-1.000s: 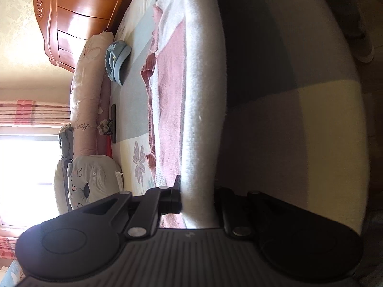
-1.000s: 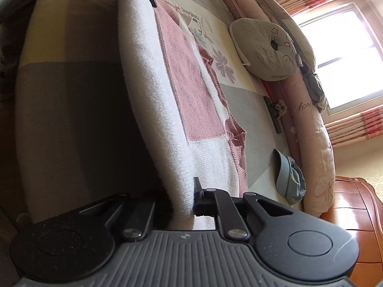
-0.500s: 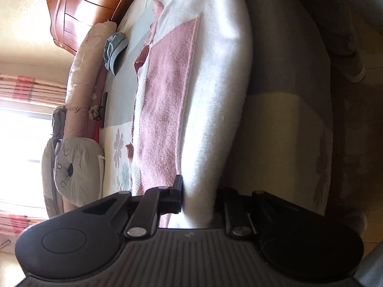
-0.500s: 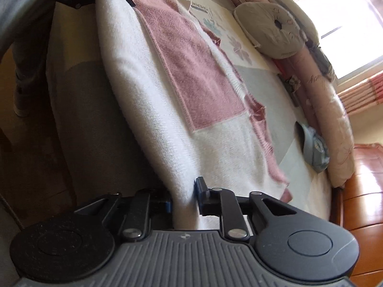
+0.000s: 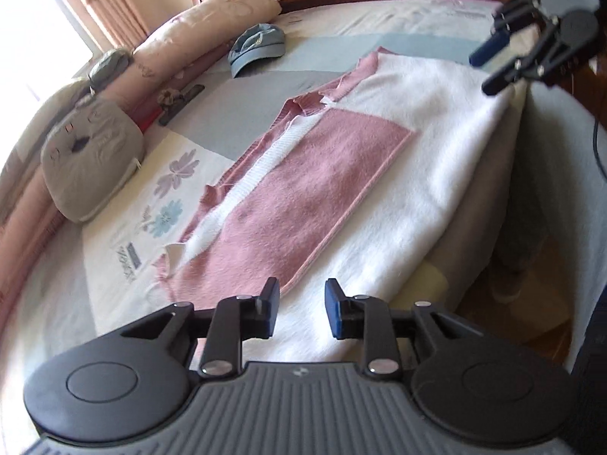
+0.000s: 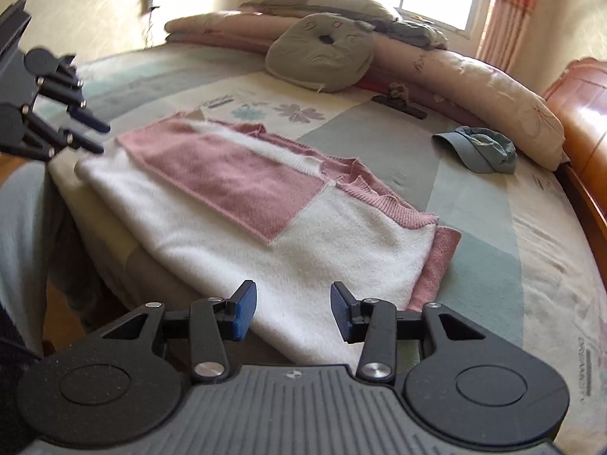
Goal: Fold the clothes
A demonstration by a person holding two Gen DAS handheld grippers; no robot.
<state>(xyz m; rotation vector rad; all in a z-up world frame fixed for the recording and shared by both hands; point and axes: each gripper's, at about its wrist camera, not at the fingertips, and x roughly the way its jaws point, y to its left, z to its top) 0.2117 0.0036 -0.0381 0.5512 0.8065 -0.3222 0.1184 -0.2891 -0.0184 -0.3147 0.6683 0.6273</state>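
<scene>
A white and pink sweater (image 5: pixel 379 174) (image 6: pixel 265 204) lies folded along the bed's near edge, a pink block on its top layer and pink ribbed trim at its far side. My left gripper (image 5: pixel 301 313) hovers just above one end of it, jaws opening, nothing between the pads. My right gripper (image 6: pixel 290 313) hovers over the other end, jaws opening wider and holding nothing. Each gripper shows in the other's view: the right gripper (image 5: pixel 489 72) at the top right, the left gripper (image 6: pixel 96 136) at the far left, both with fingers apart above the sweater's corners.
The bed (image 6: pixel 493 265) carries a patchwork floral sheet. A blue cap (image 5: pixel 258 47) (image 6: pixel 481 149), a grey round cushion (image 6: pixel 322 57), a long pink bolster (image 6: pixel 474 87) and a small dark object (image 6: pixel 400 104) lie farther back. A wooden headboard (image 6: pixel 584 113) stands at the right. Trouser legs (image 5: pixel 519 250) stand by the bed edge.
Both grippers let go of the sweater's white edge, rolled upright and lifted. The fold they held now lies flat on the bed.
</scene>
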